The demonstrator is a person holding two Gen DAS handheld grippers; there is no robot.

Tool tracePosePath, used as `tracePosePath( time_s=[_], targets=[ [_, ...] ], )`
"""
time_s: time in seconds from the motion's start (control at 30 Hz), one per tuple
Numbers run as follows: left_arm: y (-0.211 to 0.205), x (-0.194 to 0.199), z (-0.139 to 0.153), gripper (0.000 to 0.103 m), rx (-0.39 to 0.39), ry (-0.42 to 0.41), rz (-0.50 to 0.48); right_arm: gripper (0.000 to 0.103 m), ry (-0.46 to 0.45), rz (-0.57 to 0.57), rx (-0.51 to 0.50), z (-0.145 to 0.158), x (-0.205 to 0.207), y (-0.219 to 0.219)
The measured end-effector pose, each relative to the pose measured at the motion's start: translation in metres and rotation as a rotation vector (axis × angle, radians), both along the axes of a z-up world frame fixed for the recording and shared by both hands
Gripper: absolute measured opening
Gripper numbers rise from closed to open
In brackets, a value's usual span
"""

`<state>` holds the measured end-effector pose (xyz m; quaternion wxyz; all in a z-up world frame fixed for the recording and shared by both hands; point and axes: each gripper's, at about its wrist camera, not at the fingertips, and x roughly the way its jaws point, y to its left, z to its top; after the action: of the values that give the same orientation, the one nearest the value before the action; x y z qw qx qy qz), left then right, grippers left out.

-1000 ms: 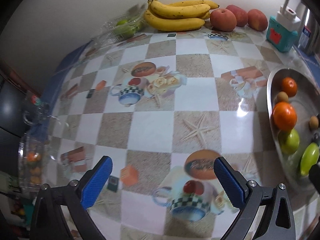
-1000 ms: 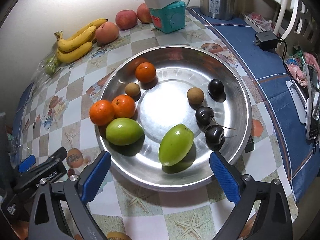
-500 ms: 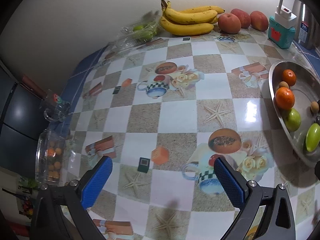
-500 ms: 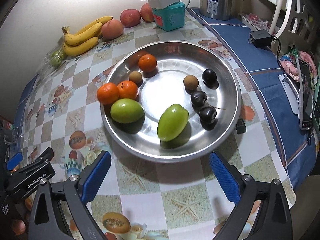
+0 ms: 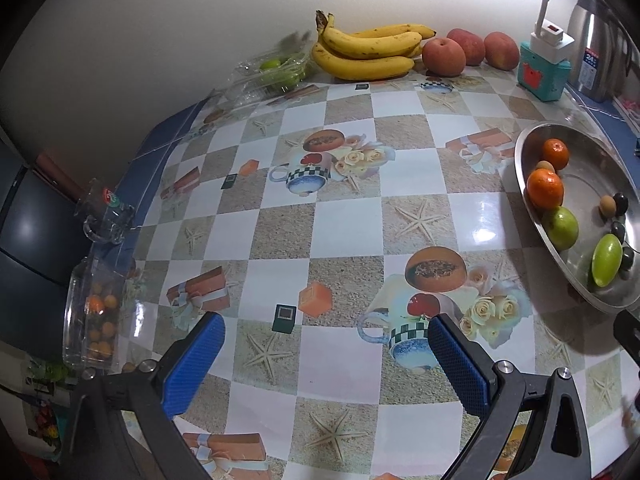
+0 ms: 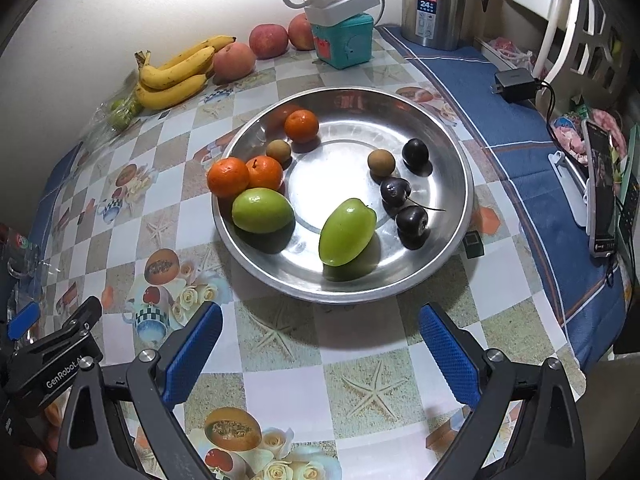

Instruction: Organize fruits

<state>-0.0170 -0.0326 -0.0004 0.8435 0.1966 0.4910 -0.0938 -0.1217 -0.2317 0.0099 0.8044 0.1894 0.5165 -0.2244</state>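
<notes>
The left gripper [image 5: 326, 354] hangs over the near part of the table [image 5: 352, 220], fingers wide apart and holding nothing. The right gripper [image 6: 320, 344] hangs near the front edge, just short of the bowl [image 6: 460, 168], its fingers also wide apart and empty.

The steel bowl sits toward the right side of the table. Inside, along its left wall, lie three oranges [image 6: 228, 176], a small brown fruit [image 6: 278, 150] between them, and a green fruit [image 6: 262, 210] touching the two nearer oranges. A second green fruit [image 6: 347, 231] lies at the front of the bowl floor. On the right are another brown fruit [image 6: 381, 162] and three dark cherries [image 6: 395, 191].

Along the back edge, against the wall, lie bananas [image 5: 366, 54] with three peaches [image 5: 444, 57] just beside them. Left of the bananas, a clear pack [image 5: 276, 72] holds green fruit. A clear box [image 5: 94, 312] of small orange fruit sits at the left edge. At the back right corner stand a teal box [image 6: 346, 42] with a power strip [image 6: 340, 0] on top and a kettle [image 6: 434, 2].
</notes>
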Motion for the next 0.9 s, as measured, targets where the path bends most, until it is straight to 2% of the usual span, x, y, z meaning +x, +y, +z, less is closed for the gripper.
tracePosePath(
  time_s=[0.9],
  targets=[
    [-0.0003, 0.0055, -0.0003, 0.103, -0.024, 0.018, -0.012, 0.099, 0.042, 0.023, -0.015, -0.0060, 0.0065, 0.0068]
  ],
)
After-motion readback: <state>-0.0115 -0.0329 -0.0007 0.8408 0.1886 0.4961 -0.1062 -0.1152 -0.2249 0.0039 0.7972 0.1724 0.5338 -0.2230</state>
